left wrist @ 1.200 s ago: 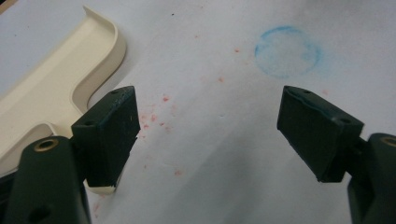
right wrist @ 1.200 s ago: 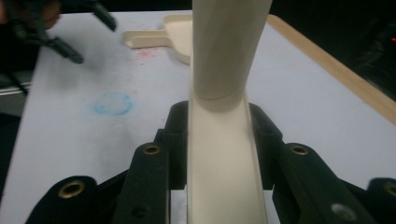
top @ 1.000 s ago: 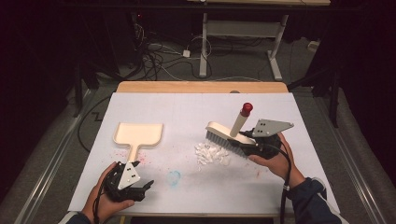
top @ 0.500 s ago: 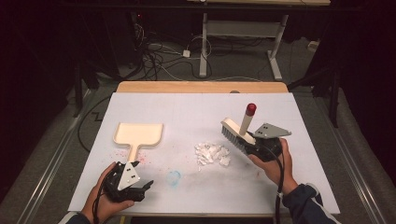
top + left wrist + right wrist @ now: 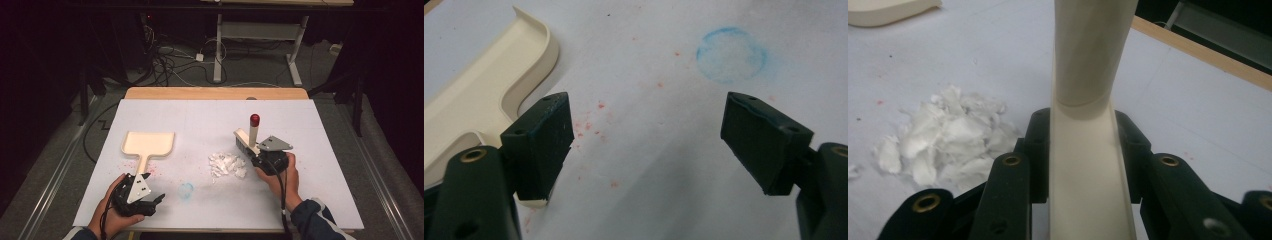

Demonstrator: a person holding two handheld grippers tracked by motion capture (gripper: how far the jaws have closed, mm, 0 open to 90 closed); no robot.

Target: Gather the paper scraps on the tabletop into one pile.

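**Brush clamped beside the scraps**

The right tool [image 5: 257,154] pinches a cream brush [image 5: 1088,150] by its handle, just right of white scraps [image 5: 227,165] on the worktop [image 5: 320,145]; the left tool [image 5: 646,145] rests spread wide, near the cream dustpan [image 5: 149,144] handle's end.

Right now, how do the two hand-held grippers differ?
The left hand-held gripper is open with nothing between its jaws, low by the dustpan handle. The right hand-held gripper is shut on the brush, beside the paper scraps. Both have black jaws.
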